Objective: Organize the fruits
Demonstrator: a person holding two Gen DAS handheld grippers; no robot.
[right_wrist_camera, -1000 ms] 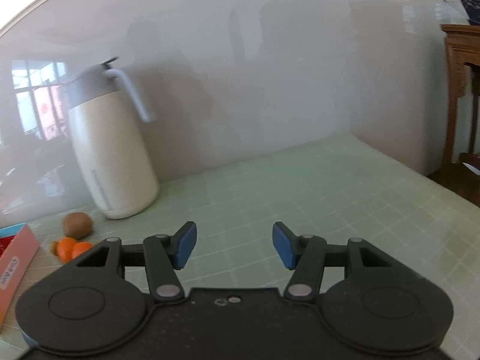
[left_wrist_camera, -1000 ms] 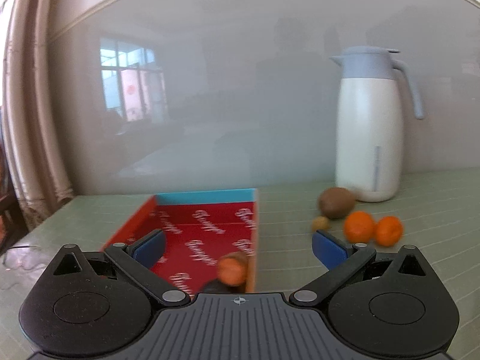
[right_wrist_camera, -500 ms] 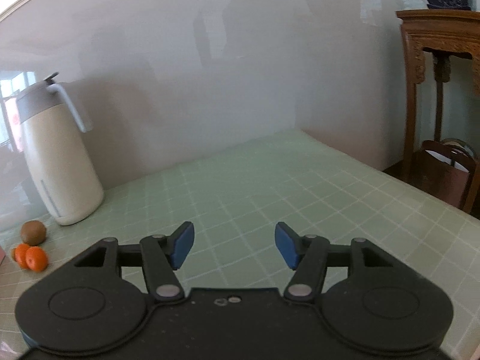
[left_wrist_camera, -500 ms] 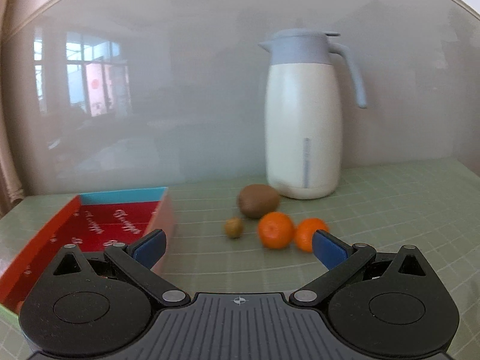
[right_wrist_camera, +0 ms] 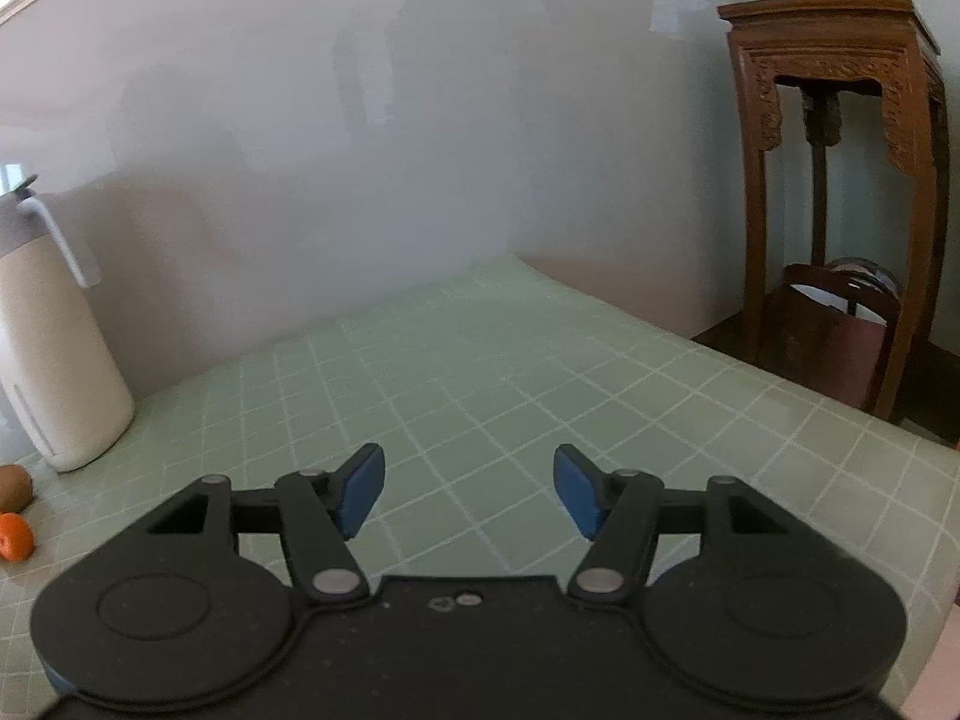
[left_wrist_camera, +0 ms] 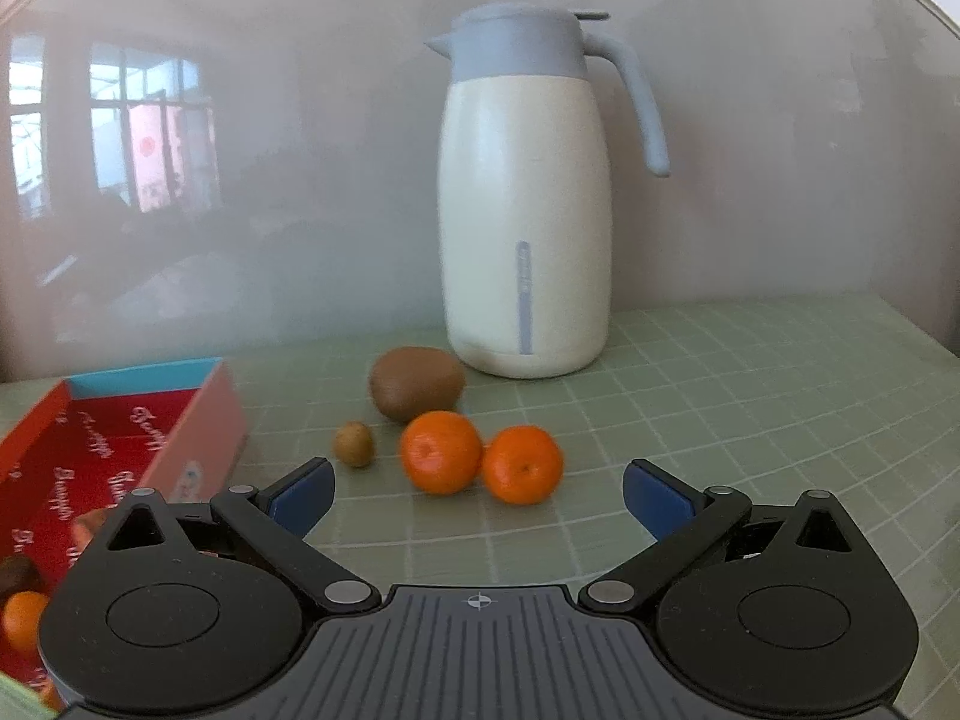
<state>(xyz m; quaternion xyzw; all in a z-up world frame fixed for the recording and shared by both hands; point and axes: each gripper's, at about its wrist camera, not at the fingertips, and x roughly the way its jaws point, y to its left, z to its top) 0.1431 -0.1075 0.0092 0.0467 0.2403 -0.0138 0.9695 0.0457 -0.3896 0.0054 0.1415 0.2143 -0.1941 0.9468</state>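
Orange mandarins, two of them touching (left_wrist_camera: 441, 451) (left_wrist_camera: 522, 464), sit at the centre of the left wrist view, with a kiwi (left_wrist_camera: 416, 383) just behind and a small brown fruit (left_wrist_camera: 354, 444) to their left. The left gripper (left_wrist_camera: 478, 493) hangs wide and empty below them. A red box (left_wrist_camera: 198, 420) lies at lower left (another mandarin (left_wrist_camera: 21, 621) inside); a white jug (left_wrist_camera: 523, 276) stands behind.

From the right wrist, the right gripper (right_wrist_camera: 468, 489), its jaws just been opening, holds nothing above the green gridded tablecloth (right_wrist_camera: 510, 372).

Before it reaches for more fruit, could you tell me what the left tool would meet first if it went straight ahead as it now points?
Probably the two oranges, lying side by side just ahead of the open left tool; depth is uncertain.
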